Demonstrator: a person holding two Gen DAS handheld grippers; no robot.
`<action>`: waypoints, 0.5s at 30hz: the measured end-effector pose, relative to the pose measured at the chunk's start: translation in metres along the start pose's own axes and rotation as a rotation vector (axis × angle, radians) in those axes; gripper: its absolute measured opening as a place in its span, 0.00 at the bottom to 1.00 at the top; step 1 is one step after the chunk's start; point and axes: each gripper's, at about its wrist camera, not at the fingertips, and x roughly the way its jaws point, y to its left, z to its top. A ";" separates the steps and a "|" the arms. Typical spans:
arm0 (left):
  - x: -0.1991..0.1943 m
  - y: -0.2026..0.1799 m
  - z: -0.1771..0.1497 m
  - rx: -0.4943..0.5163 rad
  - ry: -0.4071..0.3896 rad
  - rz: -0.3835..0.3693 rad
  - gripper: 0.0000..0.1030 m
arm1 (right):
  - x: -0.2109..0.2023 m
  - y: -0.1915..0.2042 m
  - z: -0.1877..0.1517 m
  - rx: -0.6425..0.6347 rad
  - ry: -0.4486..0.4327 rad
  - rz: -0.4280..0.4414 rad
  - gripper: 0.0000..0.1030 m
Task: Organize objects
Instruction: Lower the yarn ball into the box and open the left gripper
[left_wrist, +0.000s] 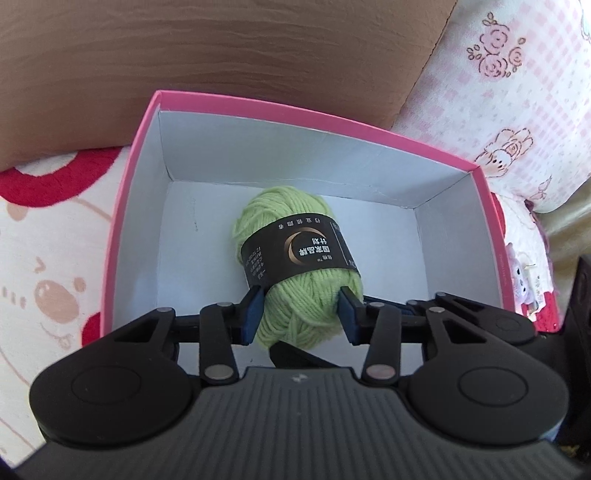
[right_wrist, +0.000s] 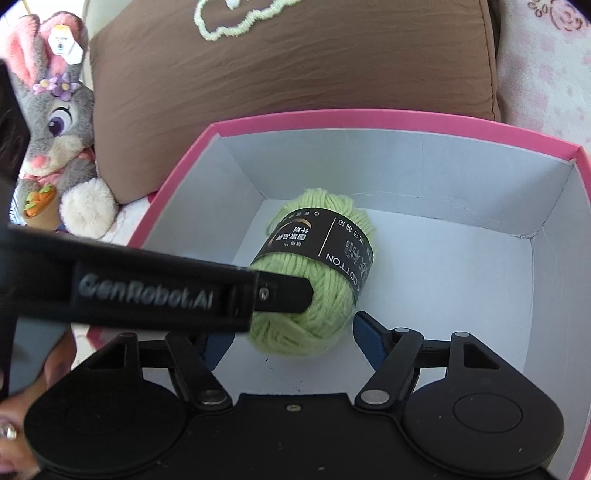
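Yarn ball (left_wrist: 295, 266), green with a black band, lies inside the pink box (left_wrist: 129, 192). Only the right view shows a plush rabbit (right_wrist: 55, 122) left of the box. Left gripper (left_wrist: 301, 314) pinches the yarn; right gripper (right_wrist: 291, 343) stands wide around it, untouching.

We look down the left gripper (left_wrist: 301, 314) into a pink box (left_wrist: 314, 122) with white inner walls. A green yarn ball (left_wrist: 295, 266) with a black label (left_wrist: 299, 254) lies on the box floor, near the middle. Our blue pads (left_wrist: 253, 314) sit against the near end of the yarn, one on each side, pressing its sides. Behind the box stands a brown cushion (left_wrist: 221, 55); to the right a pink checked pillow (left_wrist: 517, 92); under the box a white cloth (left_wrist: 48, 258) with red cartoon print.
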 end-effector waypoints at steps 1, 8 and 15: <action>0.000 0.000 0.000 -0.003 0.001 0.003 0.40 | -0.001 0.001 -0.002 -0.011 -0.011 -0.012 0.63; -0.007 0.005 0.002 -0.028 -0.010 0.013 0.37 | 0.008 0.007 0.008 -0.045 -0.006 -0.112 0.48; -0.013 0.013 0.006 -0.051 -0.040 0.015 0.37 | 0.015 0.021 0.016 -0.168 0.055 -0.123 0.38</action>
